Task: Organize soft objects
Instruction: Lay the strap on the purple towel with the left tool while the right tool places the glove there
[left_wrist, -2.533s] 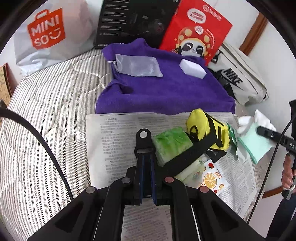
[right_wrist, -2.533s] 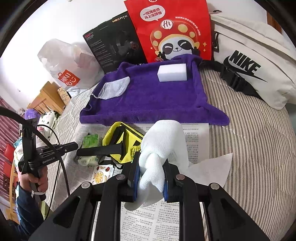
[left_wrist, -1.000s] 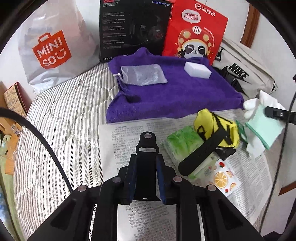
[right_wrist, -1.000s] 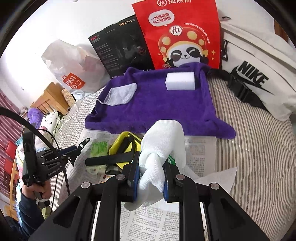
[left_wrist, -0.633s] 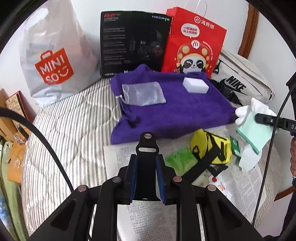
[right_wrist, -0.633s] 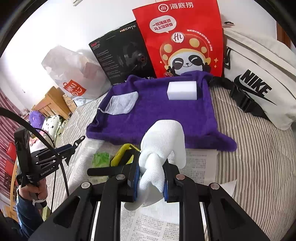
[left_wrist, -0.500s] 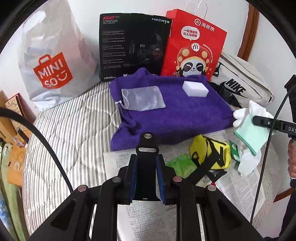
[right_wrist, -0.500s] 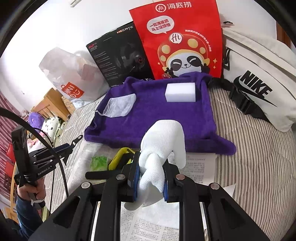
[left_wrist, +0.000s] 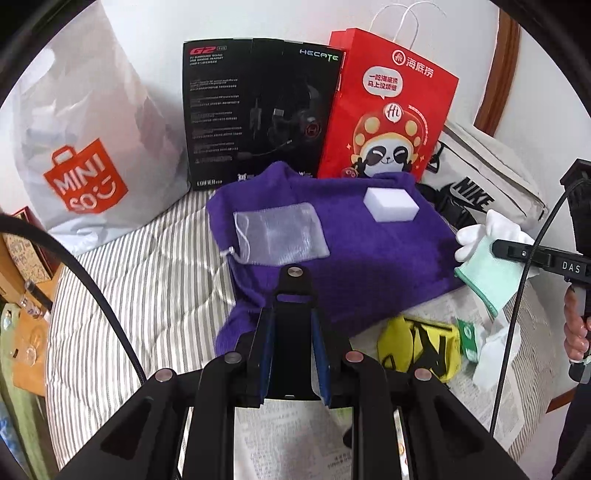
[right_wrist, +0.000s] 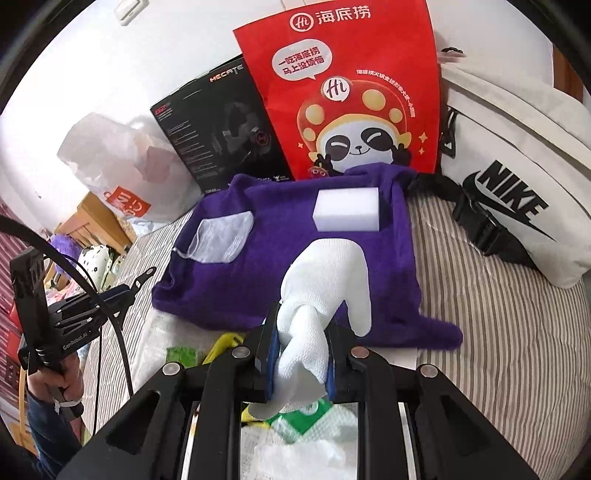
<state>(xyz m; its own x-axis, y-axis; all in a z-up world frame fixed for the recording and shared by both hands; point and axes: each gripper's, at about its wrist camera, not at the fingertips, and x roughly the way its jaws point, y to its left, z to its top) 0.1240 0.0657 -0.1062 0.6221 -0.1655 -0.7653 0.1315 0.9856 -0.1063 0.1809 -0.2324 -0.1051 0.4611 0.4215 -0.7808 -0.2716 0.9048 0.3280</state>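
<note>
Clamping a black strap between its blue pads, the left gripper hangs over the near edge of a purple towel spread on a striped mattress, where a mesh pouch and a white sponge block lie apart, with a yellow pouch on newspaper to the right. From the right wrist view, the right gripper is closed on a white knit glove, held above the same towel's near edge, just in front of the sponge block.
</note>
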